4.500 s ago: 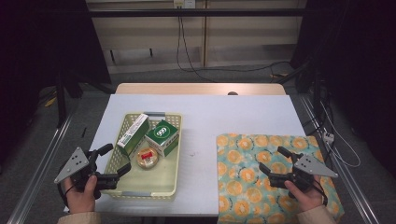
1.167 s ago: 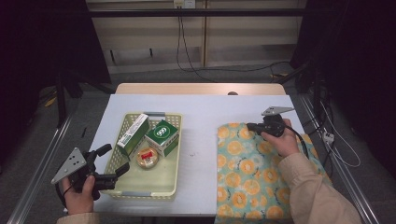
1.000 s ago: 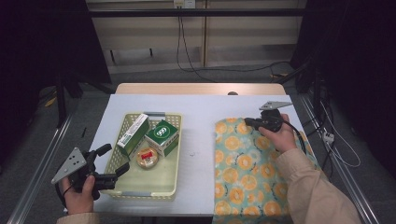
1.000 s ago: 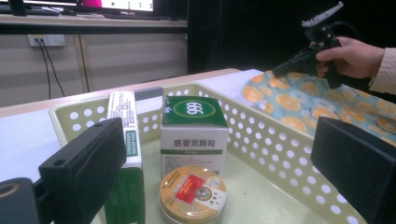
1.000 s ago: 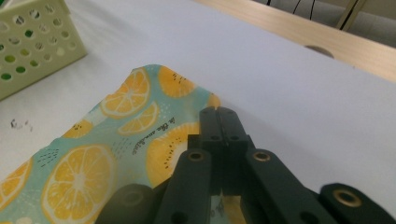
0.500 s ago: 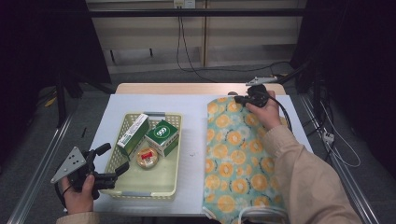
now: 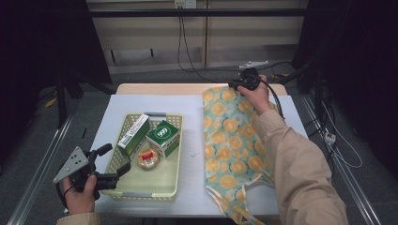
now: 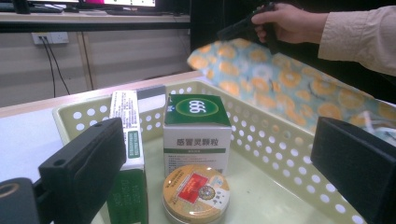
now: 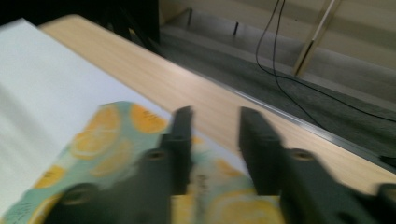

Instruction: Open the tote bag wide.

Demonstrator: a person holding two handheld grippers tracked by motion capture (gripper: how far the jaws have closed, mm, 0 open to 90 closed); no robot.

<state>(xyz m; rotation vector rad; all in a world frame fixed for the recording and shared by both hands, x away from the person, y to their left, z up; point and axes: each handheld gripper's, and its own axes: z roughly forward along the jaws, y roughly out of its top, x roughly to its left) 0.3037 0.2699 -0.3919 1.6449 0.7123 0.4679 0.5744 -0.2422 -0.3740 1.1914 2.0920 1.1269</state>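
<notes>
Right gripper [image 7: 234, 84] is stretched to twelve o'clock over the cloth [image 7: 232, 140], jaws just parted; left gripper [image 7: 115, 161] is held spread at the basket [image 7: 141, 194].

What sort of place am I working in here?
Probably a lab or recording room, not a home: a lone table under a white sheet, dark curtains at both sides, floor rails beside it, and cables running to a wall socket.
</notes>
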